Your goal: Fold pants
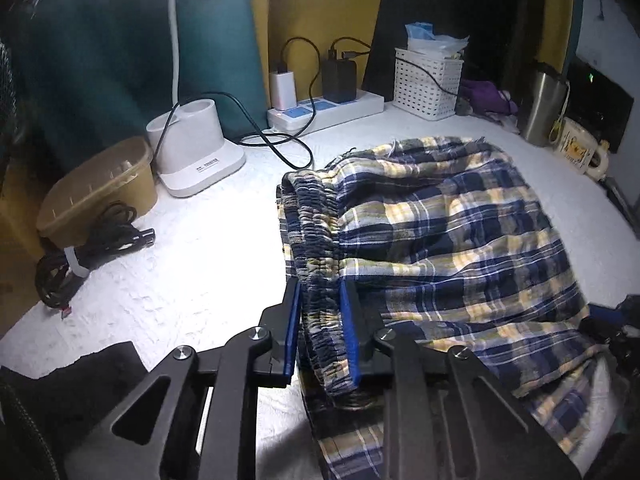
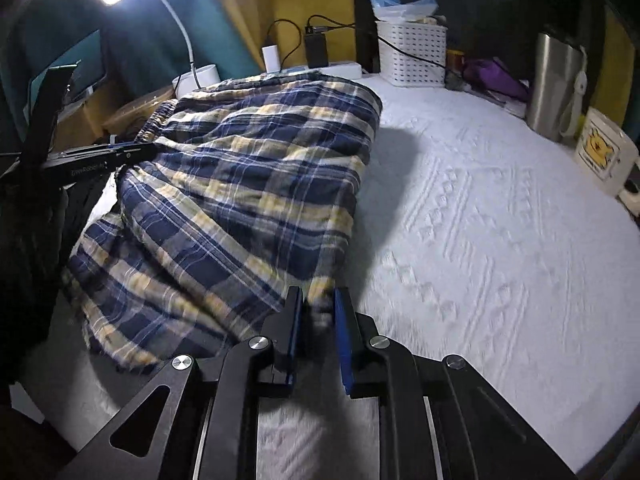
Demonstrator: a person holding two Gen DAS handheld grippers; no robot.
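Observation:
Blue, yellow and white plaid pants (image 1: 440, 232) lie bunched on the white textured cover (image 1: 192, 264). My left gripper (image 1: 320, 286) is shut on the gathered elastic waistband (image 1: 316, 220), which runs between its blue pads (image 1: 349, 320). In the right wrist view the pants (image 2: 248, 168) spread to the left. My right gripper (image 2: 318, 294) is shut on a fold at the pants' near right edge, with plaid cloth between its fingers. The left gripper (image 2: 132, 152) shows there at the far left, clamped on the waistband (image 2: 160, 120).
Along the back stand a white lamp base (image 1: 196, 148), a power strip with chargers (image 1: 324, 110), a white mesh basket (image 1: 428, 80), a steel tumbler (image 1: 540, 104) and a mug (image 1: 580, 152). A brown tub (image 1: 100, 188) and a coiled black cable (image 1: 88, 252) sit left. Bare cover (image 2: 480, 240) lies right of the pants.

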